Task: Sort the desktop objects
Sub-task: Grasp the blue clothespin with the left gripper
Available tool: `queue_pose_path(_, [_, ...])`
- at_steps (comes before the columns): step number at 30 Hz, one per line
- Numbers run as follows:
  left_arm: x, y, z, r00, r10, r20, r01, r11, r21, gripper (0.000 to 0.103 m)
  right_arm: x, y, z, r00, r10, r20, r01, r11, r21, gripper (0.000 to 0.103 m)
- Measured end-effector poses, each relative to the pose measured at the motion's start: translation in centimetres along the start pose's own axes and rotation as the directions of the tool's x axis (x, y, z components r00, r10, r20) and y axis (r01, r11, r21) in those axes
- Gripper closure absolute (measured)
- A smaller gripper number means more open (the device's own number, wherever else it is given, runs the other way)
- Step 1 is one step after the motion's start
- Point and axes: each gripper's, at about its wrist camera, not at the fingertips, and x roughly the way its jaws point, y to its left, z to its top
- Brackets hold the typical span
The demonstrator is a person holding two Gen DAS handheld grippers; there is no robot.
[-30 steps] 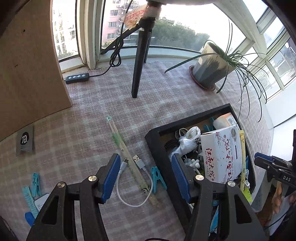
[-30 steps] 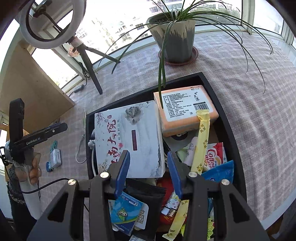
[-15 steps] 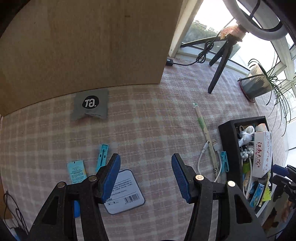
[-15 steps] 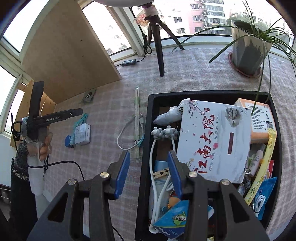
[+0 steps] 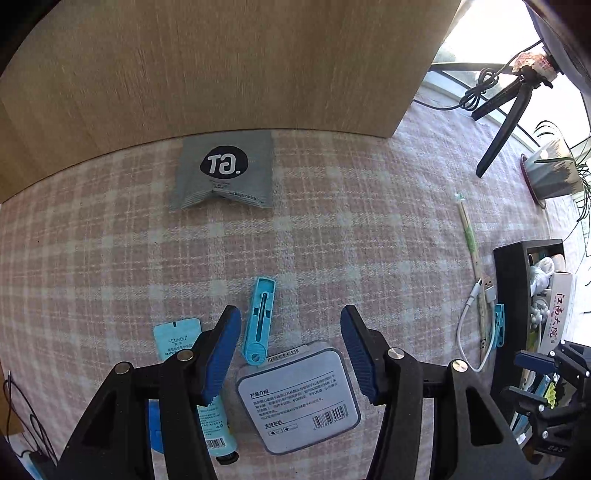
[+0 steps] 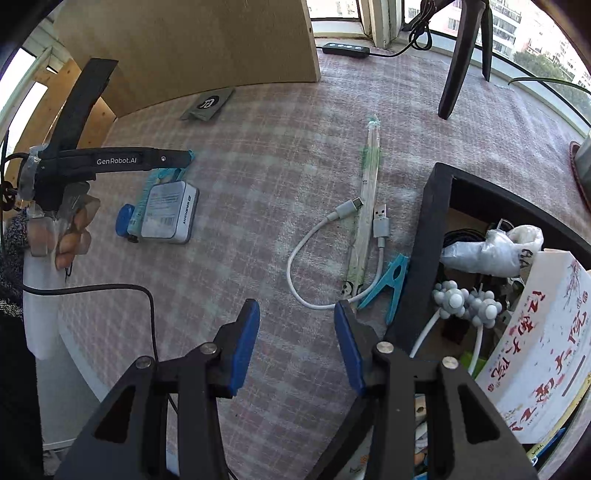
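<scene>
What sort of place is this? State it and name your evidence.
Probably a home sunroom or enclosed balcony used for recording: a table under a pink plaid tablecloth beside large windows, a potted spider plant, and a black tripod stand.

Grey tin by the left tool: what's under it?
The grey tin lies partly on a light-blue tube and on the round end of a blue clip. A blue disc pokes out beside the tube. Whatever else lies beneath the tin is covered.
</scene>
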Motion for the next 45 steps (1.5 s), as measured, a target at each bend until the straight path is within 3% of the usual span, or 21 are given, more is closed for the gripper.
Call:
queue_pose_path(8, [1.6,-0.7,0.4,1.0,0.011,-0.026,-0.011,1.0,0.021,0.053,3.5,1.5,1.6,0.996,-0.027,-0.084,0.021,0.997,-0.07,0.062])
queue_pose_path(16, [2.2,0.4,0.3,1.0,0.019,-0.024,-0.019,1.0,0.006,0.069,6.4,3.1,1.6,0.983,-0.129,-0.134,0.107,0.981,-0.162,0.062])
queue_pose_path(18, [2.3,0.2,0.8,0.999,0.031,-0.019,-0.031,1.0,0.006,0.079,6.5,3.3,1.7,0.982,-0.139,-0.126,0.115,0.977,-0.179,0.062])
queue_pose_path(20, [2.3,0.4,0.8,0.999,0.033,-0.015,-0.033,0.999,0.0,0.083,6.5,3.1,1.8,0.982,-0.143,-0.122,0.121,0.978,-0.171,0.066])
queue_pose_path(22, [2.3,0.8,0.9,0.999,0.032,-0.011,-0.032,0.999,-0.008,0.085,6.4,2.8,1.9,0.982,-0.146,-0.117,0.126,0.979,-0.162,0.076])
queue_pose_path(27, [1.9,4.2,-0.3,0.999,0.043,0.011,-0.042,0.999,-0.022,0.092,5.9,1.1,2.0,0.99,-0.065,-0.123,0.053,0.994,-0.091,0.093])
queue_pose_path(35, [-1.5,3.8,-1.2,0.997,0.031,0.064,-0.03,0.999,-0.01,0.092,1.6,-0.8,2.3,0.997,0.079,-0.02,-0.079,0.997,0.015,0.097])
queue_pose_path(39, [-3.8,2.4,-2.1,0.995,0.013,0.101,-0.015,1.0,0.021,0.092,-1.7,-0.1,1.6,0.993,0.111,0.046,-0.112,0.993,0.027,0.098])
queue_pose_path(45, [-7.1,-3.9,-3.9,0.987,-0.032,0.157,0.016,0.995,0.101,0.092,-7.0,-0.3,0.3,0.978,0.138,0.155,-0.146,0.988,0.042,0.099])
